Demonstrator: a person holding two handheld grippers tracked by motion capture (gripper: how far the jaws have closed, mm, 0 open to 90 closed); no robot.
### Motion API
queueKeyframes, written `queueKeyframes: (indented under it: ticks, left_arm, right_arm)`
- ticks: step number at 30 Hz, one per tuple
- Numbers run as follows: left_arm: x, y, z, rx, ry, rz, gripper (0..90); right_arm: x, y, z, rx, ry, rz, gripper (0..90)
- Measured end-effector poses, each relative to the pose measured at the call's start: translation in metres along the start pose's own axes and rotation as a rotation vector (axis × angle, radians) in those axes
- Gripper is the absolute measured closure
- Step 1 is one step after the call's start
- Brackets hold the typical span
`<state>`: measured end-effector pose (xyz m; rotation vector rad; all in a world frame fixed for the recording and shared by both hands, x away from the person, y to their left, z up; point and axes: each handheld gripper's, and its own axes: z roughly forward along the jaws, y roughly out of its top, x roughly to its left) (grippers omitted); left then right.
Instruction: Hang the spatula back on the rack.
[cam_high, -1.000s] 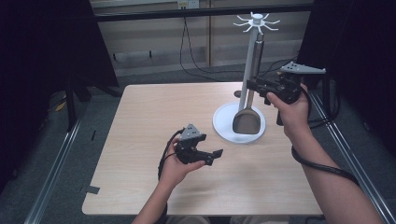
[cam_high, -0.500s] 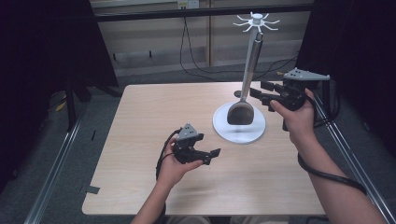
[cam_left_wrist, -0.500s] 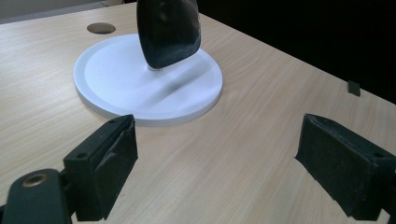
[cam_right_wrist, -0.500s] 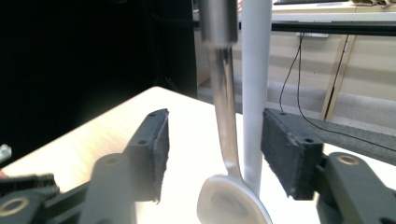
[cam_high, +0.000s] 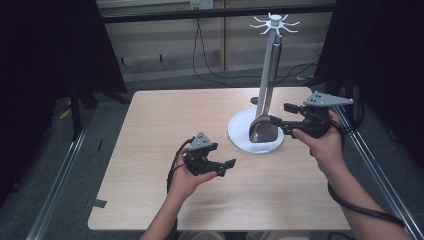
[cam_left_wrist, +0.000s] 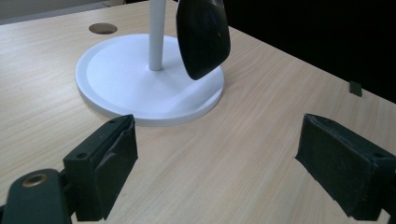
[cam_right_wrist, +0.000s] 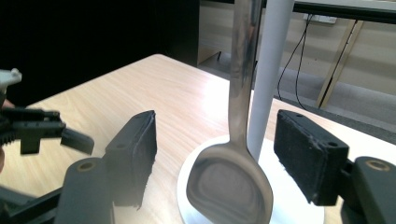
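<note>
While spoon (cam_right_wrist: 231, 182) hangs on stand (cam_high: 256, 140): right gripper (cam_high: 281, 116) spread, flanking it, ungrasped; left gripper (cam_high: 225, 167) spread, empty over desk (cam_high: 165, 125). Likely grasp and lift-off left.

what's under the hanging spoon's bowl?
Under the spoon lies the stand's white round base, on the table. The bowl covers part of the base behind it; contact with the base can't be told.

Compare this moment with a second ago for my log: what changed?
The right gripper came down and in toward the hanging spoon, jaws open either side of it, not gripping. The left gripper stayed open over the table; the stand did not move.
</note>
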<state>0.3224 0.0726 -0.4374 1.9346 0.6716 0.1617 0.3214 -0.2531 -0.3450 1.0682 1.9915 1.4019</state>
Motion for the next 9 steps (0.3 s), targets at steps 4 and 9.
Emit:
queueKeyframes:
  ticks: [4, 9]
  left_arm:
    - [-0.0007, -0.0002, 0.0005, 0.001, -0.004, 0.002, 12.0]
    - [-0.0008, -0.0001, 0.0011, 0.003, -0.004, 0.003, 12.1]
  right_arm:
    - [0.0032, -0.0044, -0.0028, 0.01, -0.002, -0.013, 28.1]
    - [0.0079, -0.0081, -0.0047, 0.016, 0.012, -0.027, 27.2]
